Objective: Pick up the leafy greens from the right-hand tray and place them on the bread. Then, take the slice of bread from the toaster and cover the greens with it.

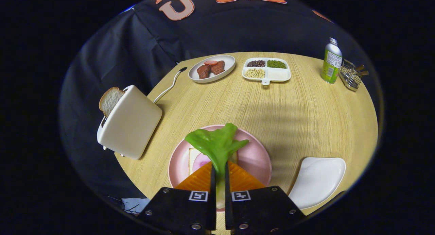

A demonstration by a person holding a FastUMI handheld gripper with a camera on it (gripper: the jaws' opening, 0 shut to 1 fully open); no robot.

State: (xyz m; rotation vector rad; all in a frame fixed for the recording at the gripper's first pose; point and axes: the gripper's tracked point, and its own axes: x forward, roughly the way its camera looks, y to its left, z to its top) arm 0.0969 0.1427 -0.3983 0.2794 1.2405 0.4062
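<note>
Leafy greens (217, 145) sat clamped in my gripper (220, 173) in the gripper view, both orange fingers (198, 180) pressed on the pale stalk w/ the leaf fanning out just ahead of them. The greens hung over the pink plate (256, 156), which lay right beneath the fingers on the tabletop (289, 105). On that plate I saw a slice of bread (193, 155) w/ a pink round piece (201, 161) on top, partly hidden by leaf and fingers. Whether the leaf touched the bread, I couldn't tell. Left of the plate stood the cream toaster (131, 122), a bread slice (109, 99) sticking up from its slot, cord (170, 85) trailing back. Right of the plate lay the white tray (317, 180). Far side of the tabletop: an oval dish w/ brown pieces (211, 69), a divided dish of beans (266, 70), a green bottle (331, 61) and, just beside it, a small wire basket (351, 77).
</note>
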